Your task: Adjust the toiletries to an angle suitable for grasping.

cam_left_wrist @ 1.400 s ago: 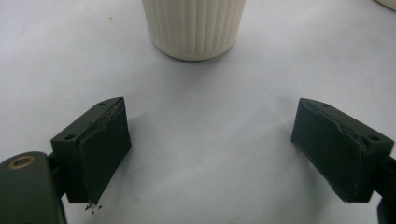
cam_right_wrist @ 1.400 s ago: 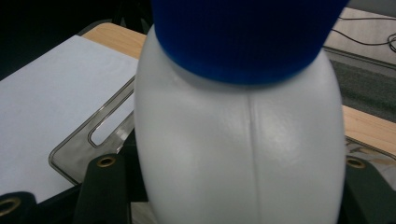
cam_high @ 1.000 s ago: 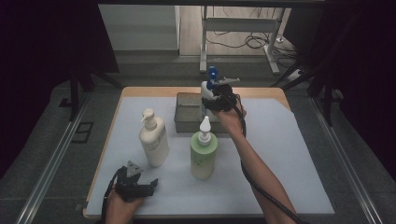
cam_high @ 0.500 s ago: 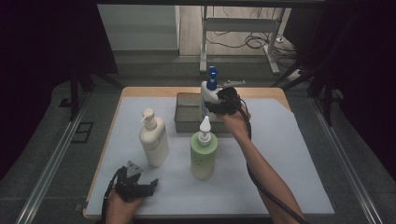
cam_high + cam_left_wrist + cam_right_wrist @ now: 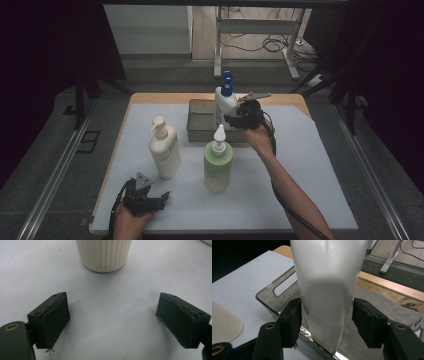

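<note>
A white bottle with a blue cap [image 5: 224,102] stands upright between the jaws of my right gripper [image 5: 235,119], low over the near edge of a metal tray [image 5: 200,122]. In the right gripper view the bottle's body [image 5: 327,290] sits between both pads, and the right gripper [image 5: 327,315] is shut on it. Its jaws have just been closing on the bottle. The tray's rim [image 5: 269,293] lies under and behind the bottle. My left gripper [image 5: 159,199] rests open on the mat near the front edge, with nothing between its jaws [image 5: 112,322].
A cream pump bottle [image 5: 165,150] stands just beyond the left gripper, its ribbed base [image 5: 103,255] close ahead of the jaws. A green pump bottle [image 5: 218,165] stands mid-table, in front of the tray. A white mat [image 5: 310,170] covers the wooden table.
My right gripper has shifted a little left and lower with the blue-capped bottle, closer over the tray. The left gripper has stayed in place.
</note>
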### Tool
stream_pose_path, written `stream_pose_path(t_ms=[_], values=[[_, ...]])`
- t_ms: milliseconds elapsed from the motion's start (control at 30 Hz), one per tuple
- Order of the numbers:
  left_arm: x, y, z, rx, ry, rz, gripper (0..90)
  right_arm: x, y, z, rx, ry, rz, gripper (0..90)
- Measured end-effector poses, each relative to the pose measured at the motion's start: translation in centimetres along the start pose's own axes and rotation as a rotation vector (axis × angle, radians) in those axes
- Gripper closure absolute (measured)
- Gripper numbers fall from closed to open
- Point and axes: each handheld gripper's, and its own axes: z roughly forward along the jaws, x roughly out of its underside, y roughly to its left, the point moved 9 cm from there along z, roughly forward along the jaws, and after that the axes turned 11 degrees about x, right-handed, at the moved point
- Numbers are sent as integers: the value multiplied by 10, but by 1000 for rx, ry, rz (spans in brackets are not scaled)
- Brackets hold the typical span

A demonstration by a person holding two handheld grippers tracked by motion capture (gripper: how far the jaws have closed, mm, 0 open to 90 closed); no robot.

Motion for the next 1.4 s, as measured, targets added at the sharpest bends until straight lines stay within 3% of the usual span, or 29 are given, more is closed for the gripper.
stream_pose_path(t_ms=[367,567,767,1133,1400], values=[[0,0,0,-1,-1,0,110,17,-3,-10,-27,7,0,485],[0,0,0,-2,0,1,110,26,-8,-11,-22,17,11,518],[0,0,0,-2,0,0,110,35,-15,-9,-7,31,7,605],[0,0,0,-1,0,0,110,37,-34,6,53,45,43,831],[0,0,0,-2,0,0,110,37,-37,23,64,80,72,888]])
